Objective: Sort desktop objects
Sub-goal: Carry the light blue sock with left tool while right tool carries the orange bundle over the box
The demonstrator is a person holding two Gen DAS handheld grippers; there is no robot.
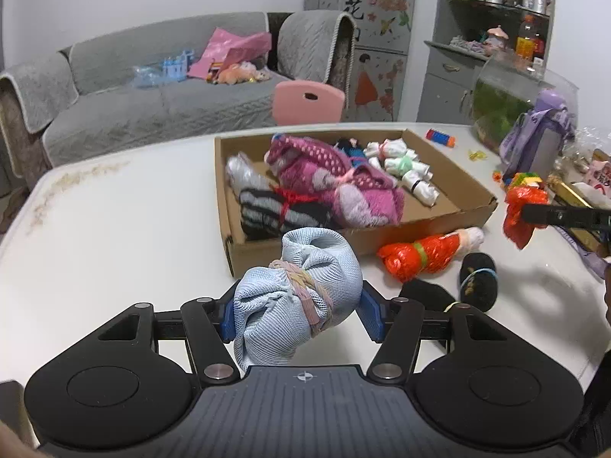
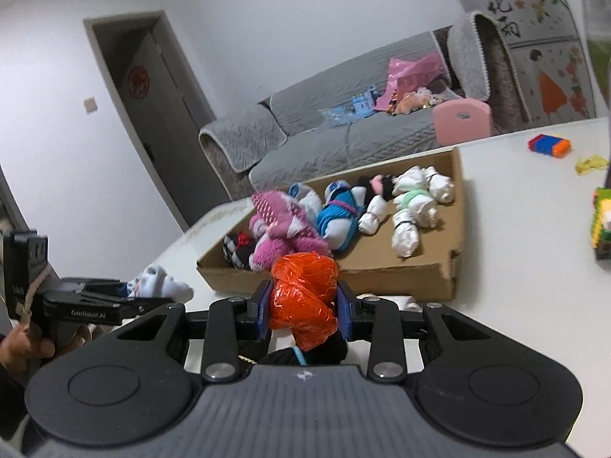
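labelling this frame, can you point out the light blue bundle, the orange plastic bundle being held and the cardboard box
light blue bundle (image 1: 301, 294), left wrist view, mesh cloth at its middle
orange plastic bundle (image 2: 303, 297), right wrist view, crinkled plastic at its centre
cardboard box (image 2: 382, 280), right wrist view, near outer wall

Black sock bundle (image 2: 305, 351) behind orange bag (image 2: 303, 297)

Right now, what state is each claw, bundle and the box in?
left claw, shut on light blue sock bundle
right claw, shut on orange plastic bundle
cardboard box, open-topped, partly filled
black sock bundle, lying on table
orange-wrapped roll, lying beside box
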